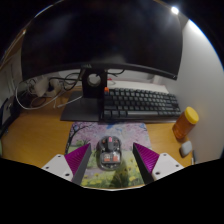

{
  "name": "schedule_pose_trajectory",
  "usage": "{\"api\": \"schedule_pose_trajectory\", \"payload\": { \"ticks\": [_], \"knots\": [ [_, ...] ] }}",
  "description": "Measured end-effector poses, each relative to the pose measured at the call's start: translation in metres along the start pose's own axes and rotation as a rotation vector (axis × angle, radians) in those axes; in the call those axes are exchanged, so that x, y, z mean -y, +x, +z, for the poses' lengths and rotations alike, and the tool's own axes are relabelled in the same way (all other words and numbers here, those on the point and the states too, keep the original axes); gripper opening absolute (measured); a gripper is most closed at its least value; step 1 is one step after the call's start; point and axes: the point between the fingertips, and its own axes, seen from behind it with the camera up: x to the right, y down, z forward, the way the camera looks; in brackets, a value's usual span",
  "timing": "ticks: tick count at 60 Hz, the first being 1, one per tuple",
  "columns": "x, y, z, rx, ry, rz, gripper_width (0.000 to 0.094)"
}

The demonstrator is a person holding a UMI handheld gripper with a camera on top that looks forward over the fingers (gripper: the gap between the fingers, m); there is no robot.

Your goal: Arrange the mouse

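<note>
A small grey mouse (109,152) with dark markings lies on a mouse mat (92,137) printed with a green and pink landscape. My gripper (111,158) is open, its magenta pads (78,158) standing either side of the mouse with a gap at each side. The mouse rests on the mat between the fingers, nearer their tips.
A black keyboard (140,102) lies beyond the mat, under a large dark monitor (100,35). A yellow bottle (185,124) stands at the right, with a small white object (186,148) by it. A power strip with cables (42,90) sits at the far left on the wooden desk (35,135).
</note>
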Motion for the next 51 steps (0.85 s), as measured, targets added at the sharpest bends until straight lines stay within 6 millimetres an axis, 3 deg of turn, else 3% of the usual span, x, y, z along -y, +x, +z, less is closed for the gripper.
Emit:
{"api": "schedule_pose_trajectory", "payload": {
  "ticks": [13, 26, 37, 51],
  "knots": [
    [0.013, -0.034, -0.107, 0.011, -0.018, 0.050, 0.0853],
    [-0.009, -0.065, -0.182, 0.028, -0.088, 0.052, 0.0860],
    [-0.016, -0.078, -0.210, 0.036, -0.089, 0.055, 0.0862],
    [-0.024, -0.085, -0.216, 0.039, -0.089, 0.065, 0.0868]
  ]
}}
